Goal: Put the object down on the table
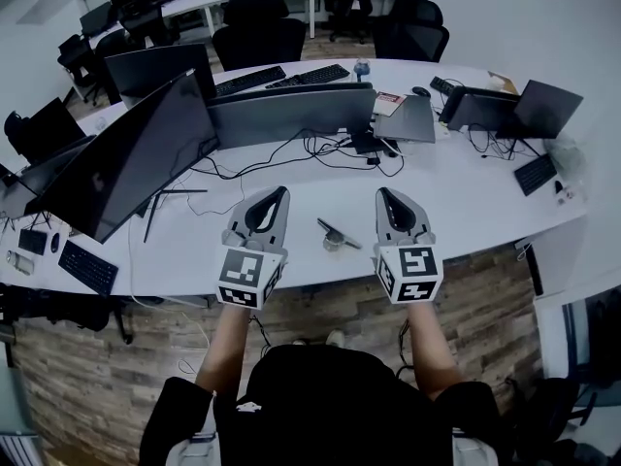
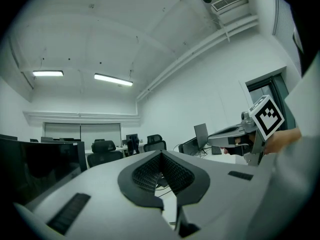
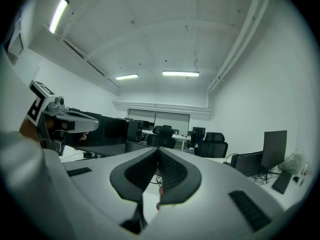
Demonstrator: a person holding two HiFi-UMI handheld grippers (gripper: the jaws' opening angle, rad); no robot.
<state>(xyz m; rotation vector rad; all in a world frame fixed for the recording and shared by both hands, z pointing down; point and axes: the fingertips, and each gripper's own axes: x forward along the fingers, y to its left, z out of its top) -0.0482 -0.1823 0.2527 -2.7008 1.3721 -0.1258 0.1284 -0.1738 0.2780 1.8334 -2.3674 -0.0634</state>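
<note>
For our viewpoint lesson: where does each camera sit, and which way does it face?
Head view: on the head, steeply down at table; left gripper, right gripper, forearms show.
Left gripper view: on left gripper, tilted up toward ceiling; own shut jaws.
Right gripper view: likewise, on right gripper.
Shared: each gripper view shows the other gripper.

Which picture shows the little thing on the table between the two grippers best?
The head view. It looks down on the small dark object lying on the white table between the left hand-held gripper and the right hand-held gripper. Both gripper views look across the room and miss it.
</note>
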